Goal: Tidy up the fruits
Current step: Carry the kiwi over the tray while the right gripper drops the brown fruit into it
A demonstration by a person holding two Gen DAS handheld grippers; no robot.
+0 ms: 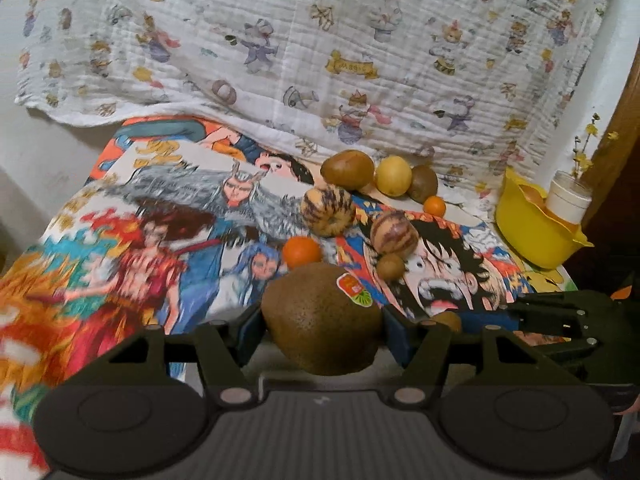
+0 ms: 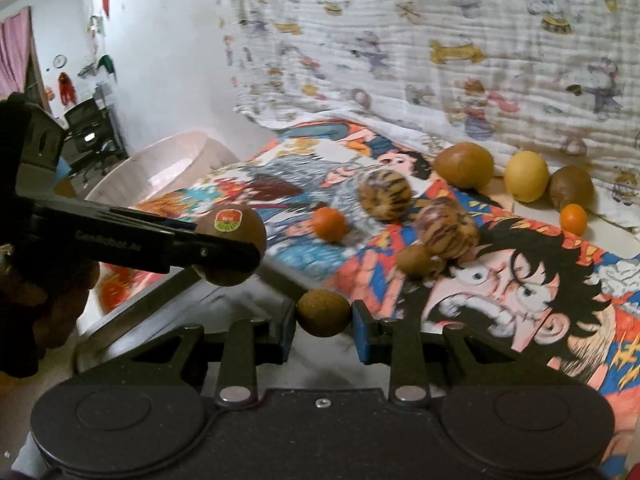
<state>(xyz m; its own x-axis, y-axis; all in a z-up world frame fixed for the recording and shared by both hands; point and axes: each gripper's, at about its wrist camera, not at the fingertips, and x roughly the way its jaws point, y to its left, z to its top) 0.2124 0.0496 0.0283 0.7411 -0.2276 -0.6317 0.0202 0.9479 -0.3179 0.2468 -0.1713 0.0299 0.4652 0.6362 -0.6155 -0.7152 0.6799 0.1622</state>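
over the cartoon cloth (image 1: 160,240), left tongs (image 1: 322,322) clamp a kiwi (image 1: 320,320); right tongs (image 2: 324,320) clamp a small brown fruit (image 2: 323,313).

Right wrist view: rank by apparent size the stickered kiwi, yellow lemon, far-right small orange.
1. Stickered kiwi, held in the left tongs, close to the camera, so its lead is unsure.
2. Yellow lemon, farther back.
3. Small orange, clearly smallest.

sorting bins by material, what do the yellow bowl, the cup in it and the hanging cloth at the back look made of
The yellow bowl looks like moulded plastic: smooth, slightly glossy, even colour, with a wavy rim. The cup seems to be translucent white plastic, though frosted glass can't be ruled out. The hanging cloth looks like soft crinkled cotton gauze, with a matte, ribbed weave and printed cartoon animals.
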